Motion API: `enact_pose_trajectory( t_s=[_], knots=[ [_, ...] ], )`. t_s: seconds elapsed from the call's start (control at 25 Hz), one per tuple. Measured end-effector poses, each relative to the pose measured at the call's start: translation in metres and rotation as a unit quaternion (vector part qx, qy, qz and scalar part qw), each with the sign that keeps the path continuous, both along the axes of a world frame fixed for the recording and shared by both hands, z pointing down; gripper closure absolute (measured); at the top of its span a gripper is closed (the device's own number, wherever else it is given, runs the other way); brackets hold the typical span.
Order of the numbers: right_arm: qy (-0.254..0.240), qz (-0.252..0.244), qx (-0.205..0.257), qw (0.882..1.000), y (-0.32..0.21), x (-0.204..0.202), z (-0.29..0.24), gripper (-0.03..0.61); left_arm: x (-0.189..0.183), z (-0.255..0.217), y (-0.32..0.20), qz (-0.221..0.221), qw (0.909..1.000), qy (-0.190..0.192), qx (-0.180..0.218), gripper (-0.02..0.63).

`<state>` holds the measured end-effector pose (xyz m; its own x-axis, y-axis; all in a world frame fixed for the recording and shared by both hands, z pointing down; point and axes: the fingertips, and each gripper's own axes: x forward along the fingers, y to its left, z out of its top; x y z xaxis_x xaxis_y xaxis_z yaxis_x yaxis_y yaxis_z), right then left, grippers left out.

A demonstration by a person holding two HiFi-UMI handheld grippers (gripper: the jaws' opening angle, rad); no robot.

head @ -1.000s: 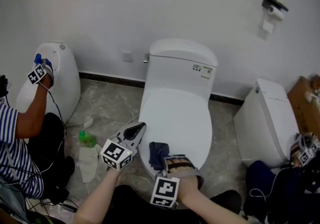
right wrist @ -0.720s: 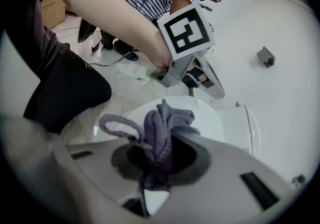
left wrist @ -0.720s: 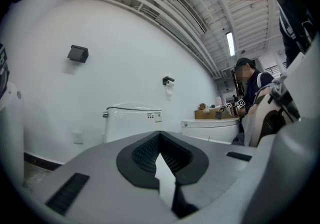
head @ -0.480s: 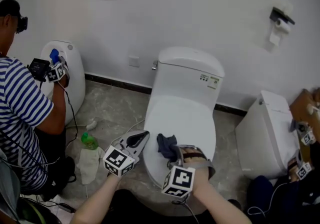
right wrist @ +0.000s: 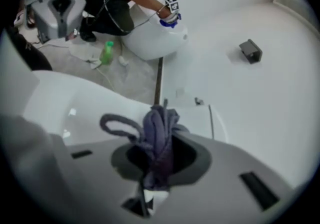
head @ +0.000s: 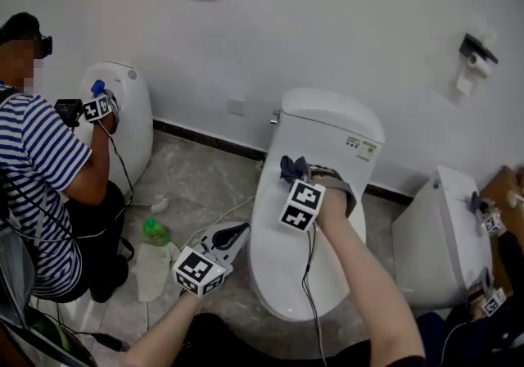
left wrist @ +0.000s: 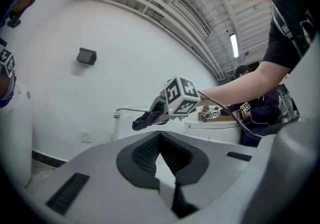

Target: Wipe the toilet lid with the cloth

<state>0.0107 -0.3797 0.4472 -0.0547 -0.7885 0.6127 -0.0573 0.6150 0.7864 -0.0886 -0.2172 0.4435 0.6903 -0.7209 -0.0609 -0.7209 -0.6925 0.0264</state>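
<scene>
Wiping looks under way: the right tool (head: 298, 174), clamped on the bunched dark cloth (head: 290, 166), works the 12 o'clock end of the toilet lid (head: 304, 263) beside the tank (head: 336, 121). The left tool (head: 229, 236) hangs closed and empty at 8 o'clock. How much lid remains unwiped cannot be judged.

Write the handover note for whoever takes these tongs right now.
Grippers: the left tongs are shut and empty, held low off the lid's left edge. The right tongs are shut on the dark cloth, which bunches out past the jaws.
Things: the cloth is at the back of the toilet lid, close to the tank. Whether it presses on the lid is unclear.
Done: the cloth is gripped and brought to the lid. No wipe marks show, so coverage cannot be judged.
Left: probably draw the cloth forward across the whole lid in passes.
</scene>
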Motion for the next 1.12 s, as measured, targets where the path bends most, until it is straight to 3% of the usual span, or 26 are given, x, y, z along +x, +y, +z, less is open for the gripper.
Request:
enact_pose_trajectory(
  t_s=[0.32,0.64,1.12],
  knots=[
    [0.028,0.033,-0.052,0.998,-0.041,0.003,0.044,0.497,-0.017,0.002,-0.002,-0.013,0.9999,0.003,-0.007,0.598],
    [0.039,0.003,-0.09,0.995,-0.008,-0.012,0.068,0.497,-0.022,0.002,-0.005,-0.02,0.9998,0.006,-0.006,0.598],
    [0.033,-0.029,-0.096,0.994,0.063,-0.035,0.076,0.497,-0.013,0.003,-0.003,-0.018,0.9998,0.004,-0.006,0.598]
  ],
)
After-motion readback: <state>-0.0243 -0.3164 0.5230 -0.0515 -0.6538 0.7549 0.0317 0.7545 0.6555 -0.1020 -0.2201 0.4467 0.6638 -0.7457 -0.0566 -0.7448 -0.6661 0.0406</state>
